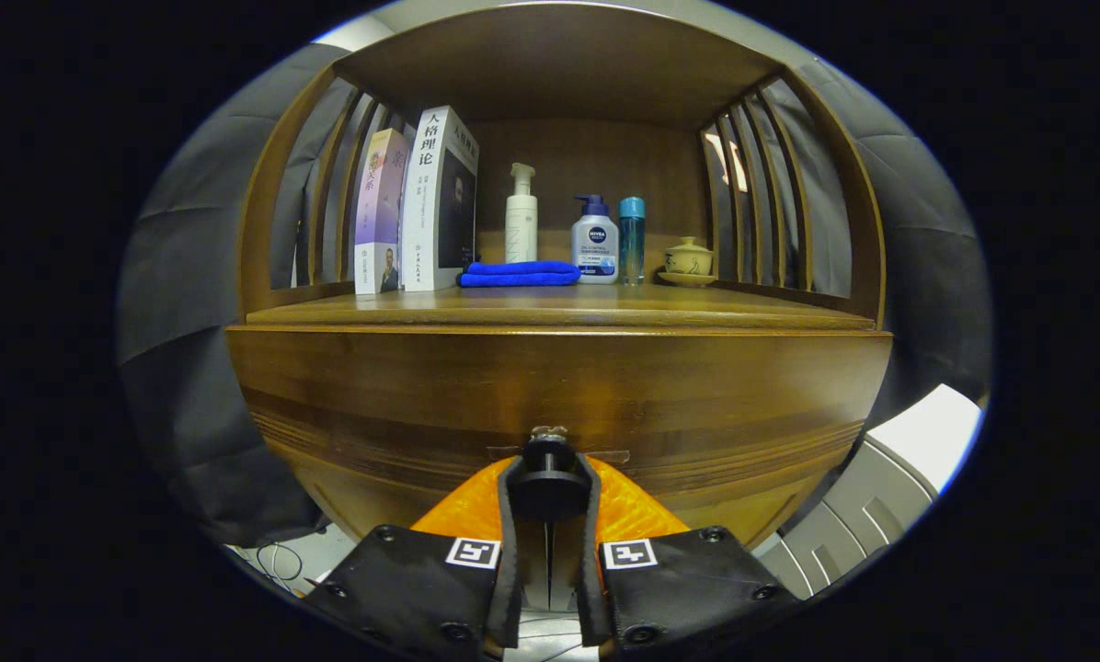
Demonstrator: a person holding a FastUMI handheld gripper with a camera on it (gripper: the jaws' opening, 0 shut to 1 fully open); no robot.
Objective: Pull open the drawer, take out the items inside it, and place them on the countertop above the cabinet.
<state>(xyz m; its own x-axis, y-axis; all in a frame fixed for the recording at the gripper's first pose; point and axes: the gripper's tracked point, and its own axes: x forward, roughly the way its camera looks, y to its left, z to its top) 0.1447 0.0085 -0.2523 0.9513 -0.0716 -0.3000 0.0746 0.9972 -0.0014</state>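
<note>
At the front of the wooden cabinet [559, 386], the gripper [548, 478] is closed around the dark round knob [548, 473] of the drawer [559, 418], one finger pressing on each side of it. The drawer front sits flush with the cabinet, not pulled out, so whatever lies inside is hidden. Above it runs the countertop [725, 311], inside a slatted wooden alcove. On it, from the left, stand two upright books [417, 216]; the taller white one has large Chinese characters down its spine, the shorter has a purple cover. Next lies a folded blue cloth [520, 273], with a white pump bottle [521, 216] behind it. To the right stands a second pump bottle [595, 241] bearing a blue brand roundel, a slim teal bottle [632, 237] just beside it, and a lidded cup on a saucer [688, 260].
</note>
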